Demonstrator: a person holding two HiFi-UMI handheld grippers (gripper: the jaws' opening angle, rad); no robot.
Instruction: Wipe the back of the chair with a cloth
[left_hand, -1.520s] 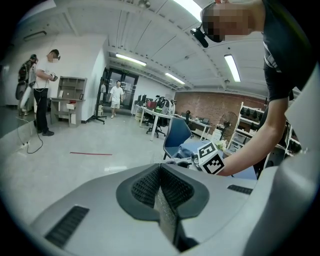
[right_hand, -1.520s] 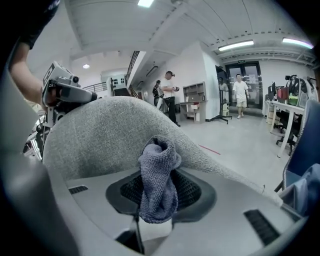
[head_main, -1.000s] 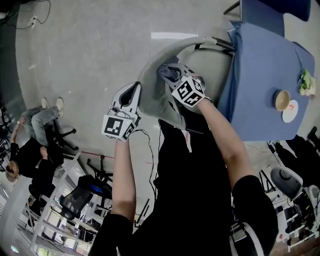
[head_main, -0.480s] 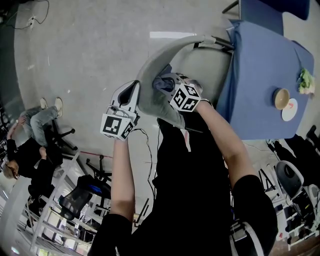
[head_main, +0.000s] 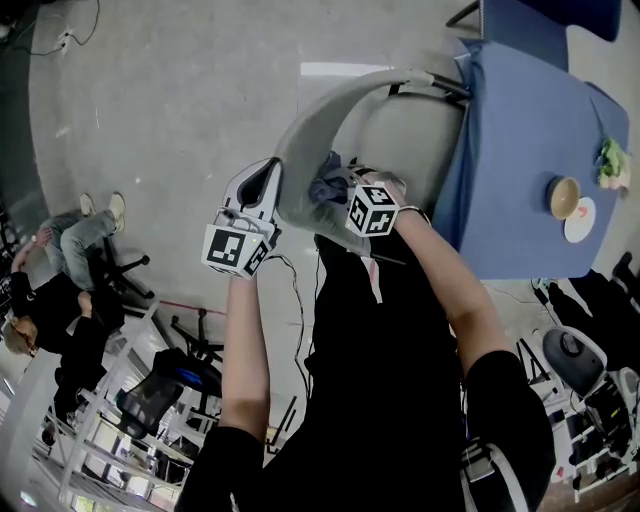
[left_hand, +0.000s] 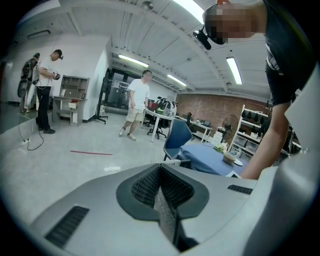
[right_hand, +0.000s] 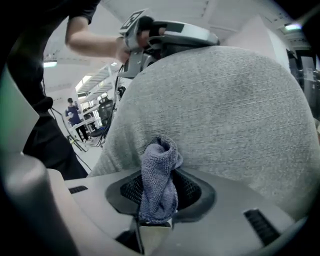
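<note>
At centre of the head view, just above the person's forearms, the grey fabric chair back (head_main: 300, 150) arcs from mid-frame toward the upper right, ending beside a blue table (head_main: 530, 130). The right gripper (head_main: 342, 190) has its jaws clamped on a blue-grey cloth (head_main: 325, 186), which is bunched against the inner, concave face of the chair back, low on the arc. The right gripper view confirms this. There the cloth (right_hand: 159, 175) stands up as a folded wad from between the closed jaws at lower centre. Its top touches the grey weave of the chair back (right_hand: 215, 105), which fills the upper and right of the frame. The wad sticks out past the jaw tips, presumably so that fabric rather than plastic meets the upholstery. The left gripper (head_main: 258, 192) sits at the left, outer edge of the chair back, just beside it; contact cannot be confirmed from the head view. In the left gripper view its jaws are pressed together with nothing between them, pointing out over open floor, so it carries nothing. In the right gripper view it shows at top centre, lying over the chair back's upper rim. Judgement: it is placed opposite the cloth to steady the backrest against the wiping push. Judgement on progress: the wipe is under way on the lower inner face, and the stretch toward the table likely remains. Risk: the cloth is held only by a pinch at its base, so friction on the weave could drag it loose.
</note>
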